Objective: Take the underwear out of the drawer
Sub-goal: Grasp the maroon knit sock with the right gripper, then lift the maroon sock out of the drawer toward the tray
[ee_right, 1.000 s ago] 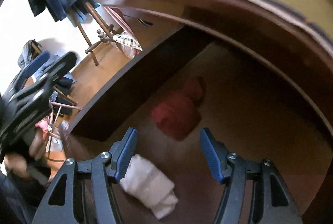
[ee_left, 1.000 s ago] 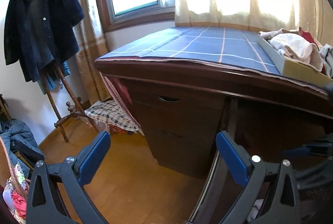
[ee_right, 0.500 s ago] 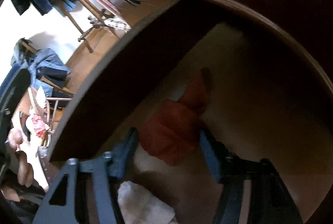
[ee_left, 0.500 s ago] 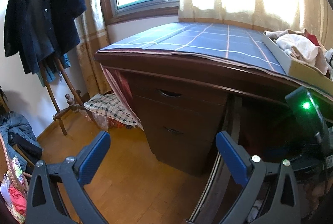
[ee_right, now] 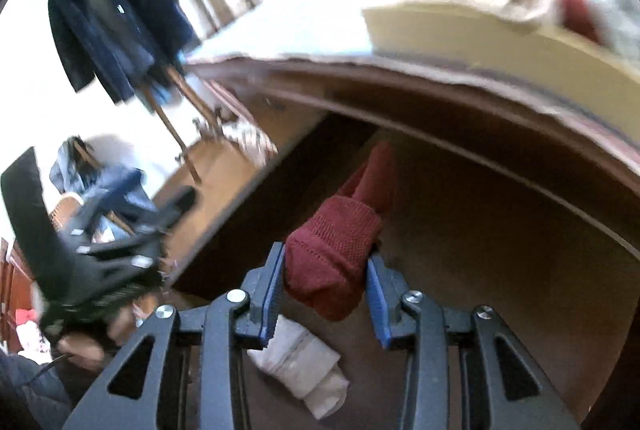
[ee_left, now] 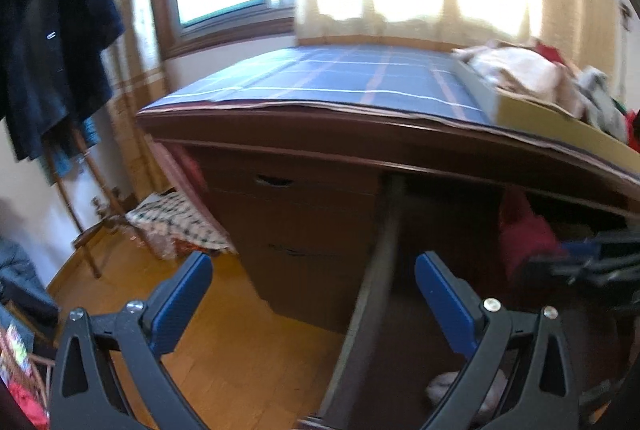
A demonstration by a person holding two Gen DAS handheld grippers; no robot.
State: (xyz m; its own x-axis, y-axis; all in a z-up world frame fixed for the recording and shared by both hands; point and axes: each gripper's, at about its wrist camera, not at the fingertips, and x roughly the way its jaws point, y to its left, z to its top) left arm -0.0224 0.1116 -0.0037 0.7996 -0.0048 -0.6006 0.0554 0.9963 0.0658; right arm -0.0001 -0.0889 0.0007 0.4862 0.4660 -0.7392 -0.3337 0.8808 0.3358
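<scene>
- Closing on the red underwear, the right claw has just brought its jaws inward; a second ago they stood wide above the drawer floor with nothing between them, and now both blue pads press the folded red knit from either side
- Red underwear: clamped between the pads, its upper end trailing away toward the back of the open drawer; it appears raised off the drawer floor, though part of it is hidden behind the claw, so full clearance cannot be confirmed
- White folded garment: lying on the drawer floor just below the right claw, apart from the pads and not gripped
- Left claw: jaws well apart and empty, hanging over the wooden floor in front of the desk, beside the drawer's side wall; from this view the red underwear shows at right, under the desk edge
- Box of clothes: resting on the blue checked cover of the desk, above the drawer
- Reading for the task: the grasp looks made and the lift under way; what remains, by judgement, is carrying the piece clear of the drawer front without snagging it on the desk edge
</scene>
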